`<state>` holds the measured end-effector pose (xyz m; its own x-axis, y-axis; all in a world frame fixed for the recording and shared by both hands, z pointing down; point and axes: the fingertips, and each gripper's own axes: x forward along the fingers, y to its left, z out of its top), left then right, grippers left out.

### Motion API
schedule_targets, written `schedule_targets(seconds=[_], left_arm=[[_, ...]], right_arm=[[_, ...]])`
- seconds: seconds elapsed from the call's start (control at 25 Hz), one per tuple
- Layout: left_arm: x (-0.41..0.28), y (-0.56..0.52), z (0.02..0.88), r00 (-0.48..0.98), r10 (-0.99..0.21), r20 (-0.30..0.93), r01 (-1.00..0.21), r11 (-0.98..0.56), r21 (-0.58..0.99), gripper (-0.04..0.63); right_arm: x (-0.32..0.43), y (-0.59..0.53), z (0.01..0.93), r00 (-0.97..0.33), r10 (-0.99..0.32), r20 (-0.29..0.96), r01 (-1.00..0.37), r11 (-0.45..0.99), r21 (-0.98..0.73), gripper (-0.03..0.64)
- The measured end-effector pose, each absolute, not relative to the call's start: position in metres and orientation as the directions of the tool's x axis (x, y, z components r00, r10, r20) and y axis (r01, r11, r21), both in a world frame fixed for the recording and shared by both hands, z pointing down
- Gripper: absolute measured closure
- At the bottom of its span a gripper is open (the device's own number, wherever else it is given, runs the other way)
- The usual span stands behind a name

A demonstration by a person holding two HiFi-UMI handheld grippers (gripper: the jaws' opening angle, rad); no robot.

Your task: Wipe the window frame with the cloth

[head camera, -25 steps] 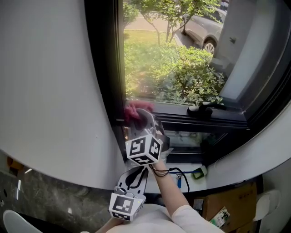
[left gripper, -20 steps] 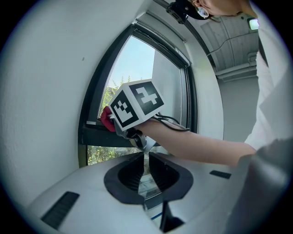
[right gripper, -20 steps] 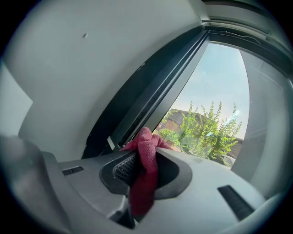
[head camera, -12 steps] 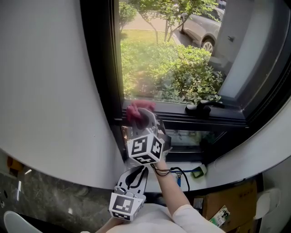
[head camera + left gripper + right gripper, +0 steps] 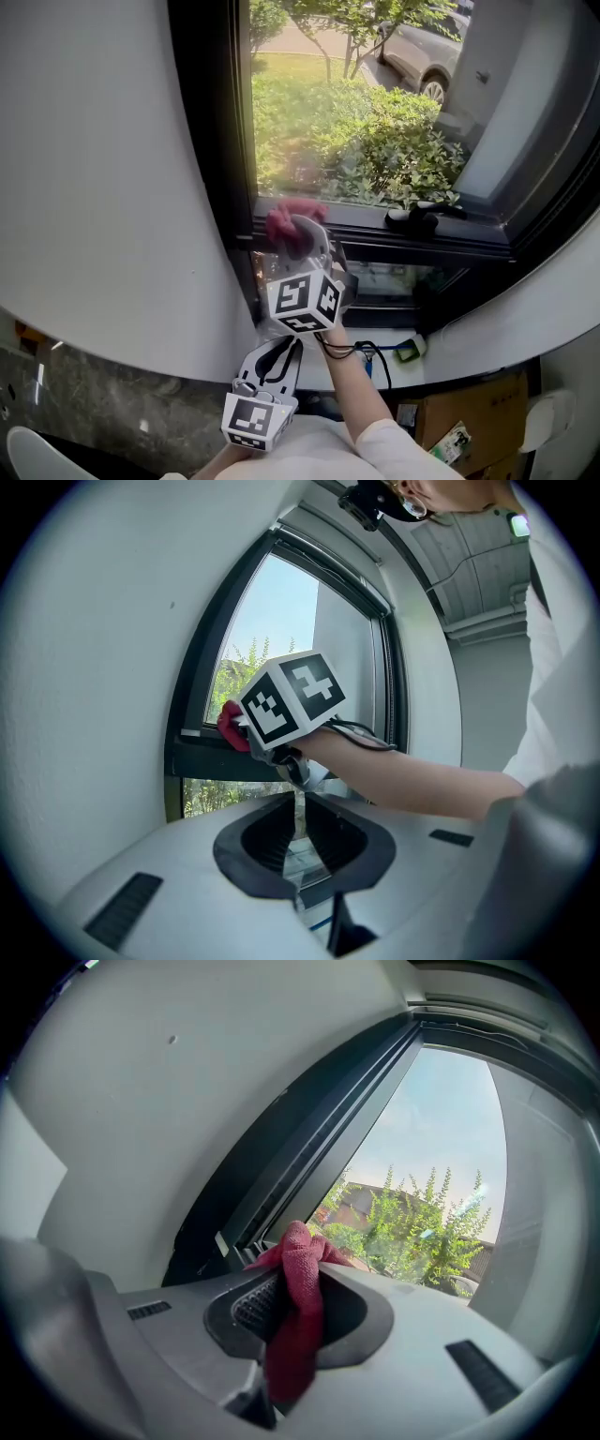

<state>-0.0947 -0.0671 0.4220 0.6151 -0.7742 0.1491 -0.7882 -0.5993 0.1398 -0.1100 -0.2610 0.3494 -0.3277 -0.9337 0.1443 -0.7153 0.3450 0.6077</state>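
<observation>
A dark red cloth (image 5: 286,223) (image 5: 300,1297) is clamped in my right gripper (image 5: 302,236), which is shut on it. The cloth's bunched end presses on the black window frame (image 5: 375,239) at its lower left corner, where the bottom rail meets the left upright (image 5: 208,141). In the left gripper view the cloth (image 5: 231,726) shows just ahead of the right gripper's marker cube. My left gripper (image 5: 272,366) hangs low, close to the person's body, well below the sill; its jaws stand almost together with nothing between them.
A black window handle (image 5: 417,217) lies on the bottom rail to the right of the cloth. White wall curves along the left. Below the sill sit a blue cable (image 5: 370,366) and a cardboard box (image 5: 464,422). Shrubs and a parked car are outside the glass.
The right gripper with the cloth has slid slightly right and up along the bottom rail. The left gripper has stayed put.
</observation>
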Motion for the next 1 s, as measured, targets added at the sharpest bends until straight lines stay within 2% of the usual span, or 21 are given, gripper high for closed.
schedule_targets(seconds=[1.0], left_arm=[[-0.073, -0.071, 0.414, 0.512, -0.847, 0.143, -0.859, -0.503, 0.096, 0.554]], right_arm=[[-0.085, -0.256, 0.349, -0.373, -0.914, 0.162, -0.697, 0.391, 0.601, 0.543]])
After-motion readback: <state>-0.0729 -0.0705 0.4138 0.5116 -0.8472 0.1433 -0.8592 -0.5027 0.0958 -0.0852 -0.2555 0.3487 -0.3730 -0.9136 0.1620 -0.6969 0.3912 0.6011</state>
